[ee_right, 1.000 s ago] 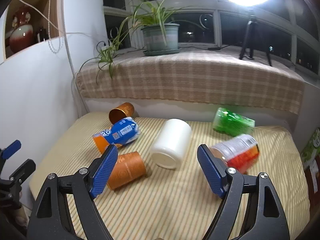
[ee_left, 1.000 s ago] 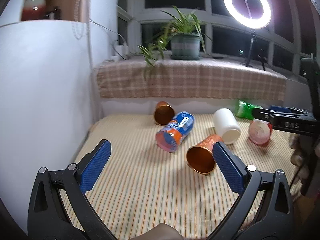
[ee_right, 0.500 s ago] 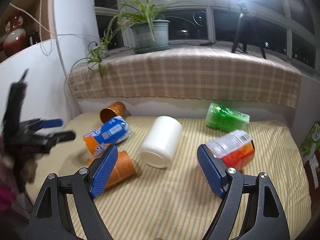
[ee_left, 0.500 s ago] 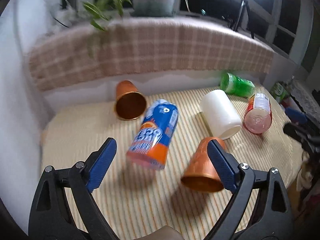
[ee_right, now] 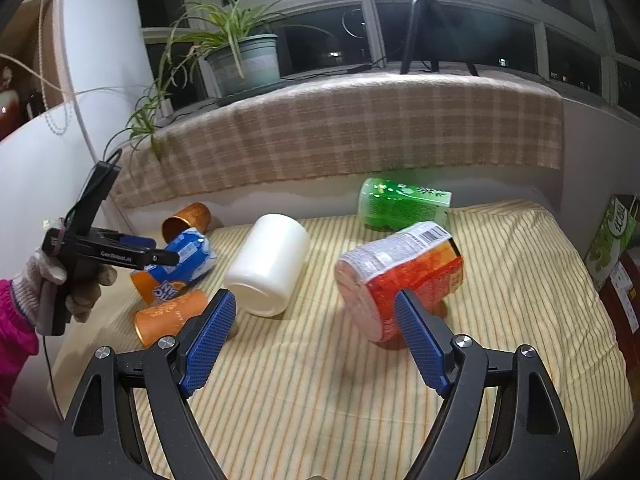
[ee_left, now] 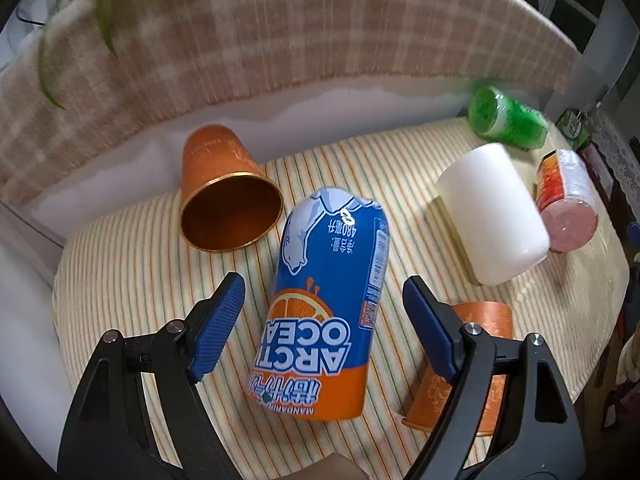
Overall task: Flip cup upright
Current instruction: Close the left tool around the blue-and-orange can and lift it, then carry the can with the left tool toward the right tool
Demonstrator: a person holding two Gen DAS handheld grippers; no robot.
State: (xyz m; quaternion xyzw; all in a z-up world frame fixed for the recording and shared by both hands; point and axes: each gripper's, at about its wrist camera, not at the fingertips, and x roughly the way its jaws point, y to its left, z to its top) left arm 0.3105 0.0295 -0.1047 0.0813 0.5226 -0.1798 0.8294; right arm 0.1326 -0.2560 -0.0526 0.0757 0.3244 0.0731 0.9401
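Note:
Several cups lie on their sides on a striped cloth. A blue and orange cup [ee_left: 328, 304] lies between the pads of my open left gripper [ee_left: 324, 320], which hovers over it without touching. An orange metal cup [ee_left: 224, 192] lies behind it, mouth toward me. Another orange cup [ee_left: 476, 364] lies partly hidden behind the right finger. A white cup [ee_left: 492, 216] lies to the right. In the right wrist view my open right gripper [ee_right: 316, 340] is empty in front of the white cup [ee_right: 272, 268] and a red and clear cup [ee_right: 400, 276]. The left gripper [ee_right: 120, 252] shows at the left.
A green cup [ee_right: 400, 204] lies by the back wall. A checked cloth [ee_right: 340, 132] covers the sill, with a potted plant [ee_right: 244, 60] and a tripod [ee_right: 424, 28] on it. A green box [ee_right: 612, 240] stands beyond the right edge.
My left gripper has moved forward and down over the blue and orange cup, which now lies between its pads. My right gripper has moved slightly closer to the red and clear cup.

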